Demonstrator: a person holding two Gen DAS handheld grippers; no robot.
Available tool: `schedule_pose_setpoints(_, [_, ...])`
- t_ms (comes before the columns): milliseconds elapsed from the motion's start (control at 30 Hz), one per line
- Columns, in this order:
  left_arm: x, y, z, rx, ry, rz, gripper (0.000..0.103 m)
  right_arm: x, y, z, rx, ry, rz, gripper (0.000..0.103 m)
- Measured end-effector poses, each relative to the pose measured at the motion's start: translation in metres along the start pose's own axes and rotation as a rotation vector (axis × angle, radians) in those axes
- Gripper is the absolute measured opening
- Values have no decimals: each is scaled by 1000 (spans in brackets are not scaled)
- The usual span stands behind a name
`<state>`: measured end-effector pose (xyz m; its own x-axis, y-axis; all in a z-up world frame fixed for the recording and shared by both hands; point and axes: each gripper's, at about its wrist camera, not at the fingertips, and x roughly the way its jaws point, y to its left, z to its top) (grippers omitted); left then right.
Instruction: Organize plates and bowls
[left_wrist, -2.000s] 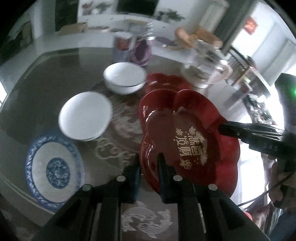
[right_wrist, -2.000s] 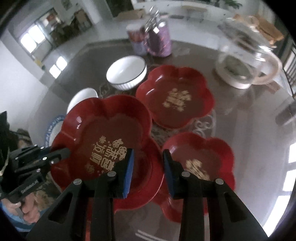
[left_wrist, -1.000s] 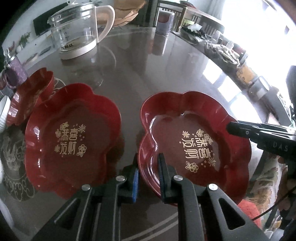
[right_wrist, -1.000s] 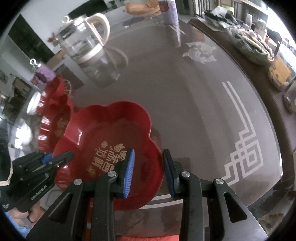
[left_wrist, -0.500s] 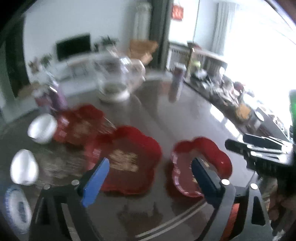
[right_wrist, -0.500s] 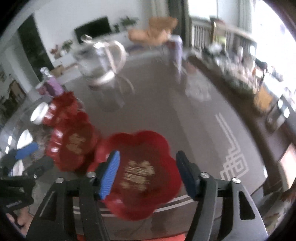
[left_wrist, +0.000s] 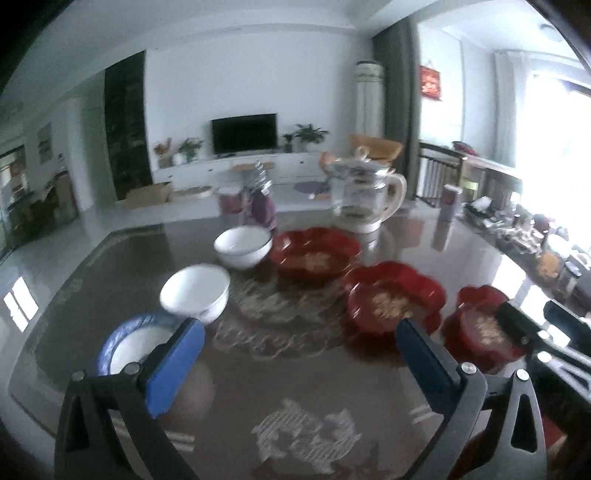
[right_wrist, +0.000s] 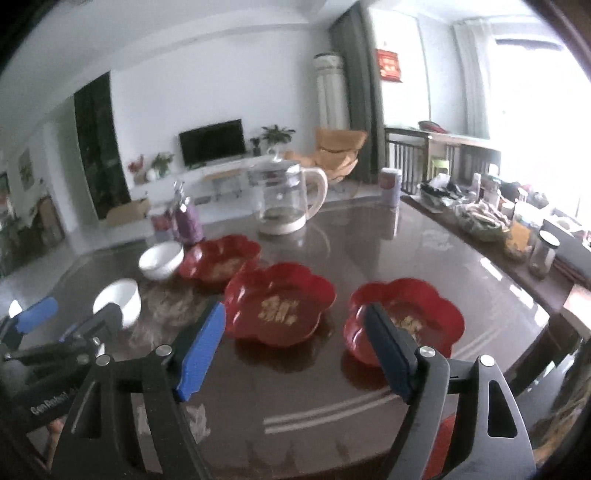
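plates (right_wrist: 279, 302): red, gold lettering | bowls (left_wrist: 195, 293): white | dish (left_wrist: 127, 341): blue-rimmed

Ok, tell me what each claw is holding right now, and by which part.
Nothing. Both the left claw and the right claw have just been opening and stand empty above the table; the red plates all rest on it.

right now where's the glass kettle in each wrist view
Left wrist view: the glass kettle stands at the far side of the table, upper centre-right, behind the farthest red plate.
Right wrist view: the glass kettle is upper centre, again behind the farthest red plate.
Shared landmark: the television on the back wall.
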<state>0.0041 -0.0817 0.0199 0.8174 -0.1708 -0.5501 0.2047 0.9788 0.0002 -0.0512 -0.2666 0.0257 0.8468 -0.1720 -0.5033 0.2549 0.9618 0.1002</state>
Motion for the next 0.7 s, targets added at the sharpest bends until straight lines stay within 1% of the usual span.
schedule_pose_setpoints(67, [8, 3, -14, 1, 55, 1, 103, 0, 1, -7, 11, 20, 22, 81])
schedule_pose_setpoints(133, [11, 4, -22, 4, 100, -9, 103, -1, -1, -10, 16, 13, 33, 81])
schedule_pose_setpoints(200, [13, 2, -25, 2, 119, -18, 103, -2, -1, -11, 3, 12, 2, 81])
schedule_pose_setpoints(300, [9, -4, -23, 5, 107, -10, 103, -5, -3, -13, -1, -4, -29, 81])
schedule_pose_setpoints(367, [7, -6, -23, 13, 103, 7, 103, -9, -3, -16, -9, -21, -31, 81])
schedule_pose_setpoints(467, [12, -8, -21, 20, 115, 28, 103, -14, -2, -19, -30, -48, -48, 81])
schedule_pose_setpoints(567, [17, -7, -23, 13, 142, 43, 103, -13, 0, -21, -38, -46, -52, 81])
schedule_pose_setpoints(700, [20, -4, -22, -9, 158, 42, 103, -8, -5, -23, -15, -33, -39, 81])
